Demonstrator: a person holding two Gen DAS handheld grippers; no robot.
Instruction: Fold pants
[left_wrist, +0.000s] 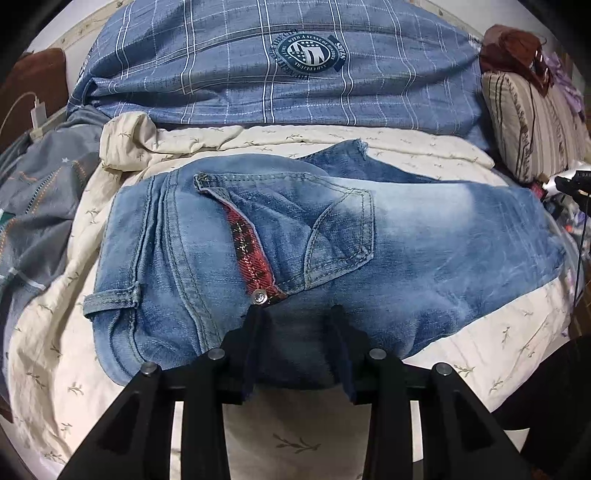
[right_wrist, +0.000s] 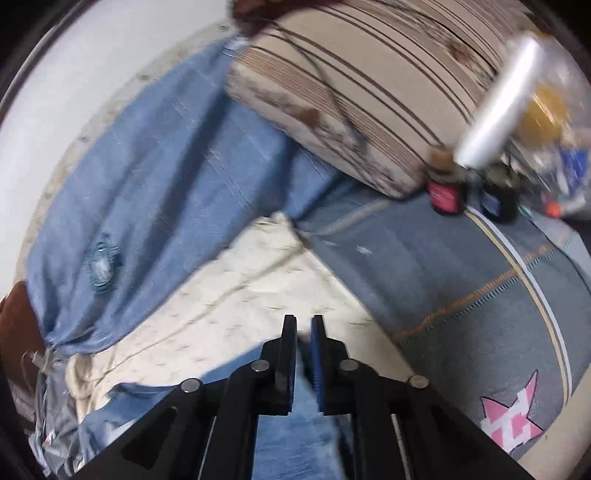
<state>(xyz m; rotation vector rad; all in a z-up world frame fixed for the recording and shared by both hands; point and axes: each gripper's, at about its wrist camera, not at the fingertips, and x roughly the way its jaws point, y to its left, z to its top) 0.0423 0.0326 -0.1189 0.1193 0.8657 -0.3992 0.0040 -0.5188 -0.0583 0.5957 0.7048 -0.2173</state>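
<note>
Faded blue jeans lie folded on a cream bedsheet, back pocket and red plaid trim facing up. My left gripper is open, its fingers resting on the near edge of the jeans just below the metal rivet. In the blurred right wrist view, my right gripper has its fingers nearly closed with a strip of the jeans running between them, above the cream sheet.
A blue plaid quilt is heaped behind the jeans. A striped pillow lies at the right, a grey blanket at the left. Two small jars and a white roll sit by the pillow.
</note>
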